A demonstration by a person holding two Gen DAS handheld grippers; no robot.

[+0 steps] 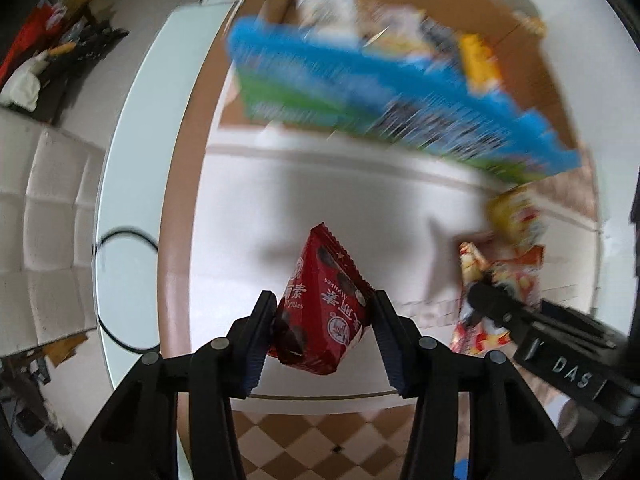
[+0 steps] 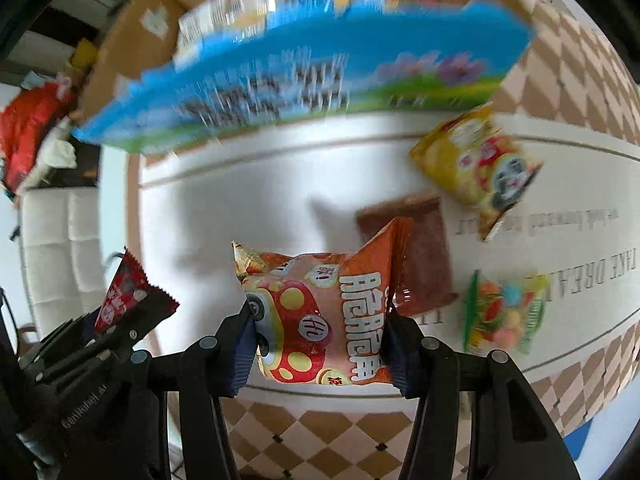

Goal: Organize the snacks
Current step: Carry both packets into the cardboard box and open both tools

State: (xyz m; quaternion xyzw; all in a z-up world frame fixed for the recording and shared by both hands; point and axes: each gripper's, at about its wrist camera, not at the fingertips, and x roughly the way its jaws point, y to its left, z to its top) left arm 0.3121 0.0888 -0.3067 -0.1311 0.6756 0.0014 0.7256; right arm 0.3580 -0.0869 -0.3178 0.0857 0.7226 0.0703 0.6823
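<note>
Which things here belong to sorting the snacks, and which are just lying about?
Job: red packet in left gripper; orange packet in right gripper; yellow packet; candy bag; cardboard box.
Lying about: cable; white chair.

Orange snack bag (image 2: 324, 316) apparently gripper-clamped (image 2: 318, 344).

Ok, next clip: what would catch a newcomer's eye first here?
Each gripper is clamped on a snack: the left gripper on a red packet, the right gripper on an orange mushroom-print bag. Behind them, a big blue box leans by an open cardboard carton of snacks. A yellow bag lies right.
</note>
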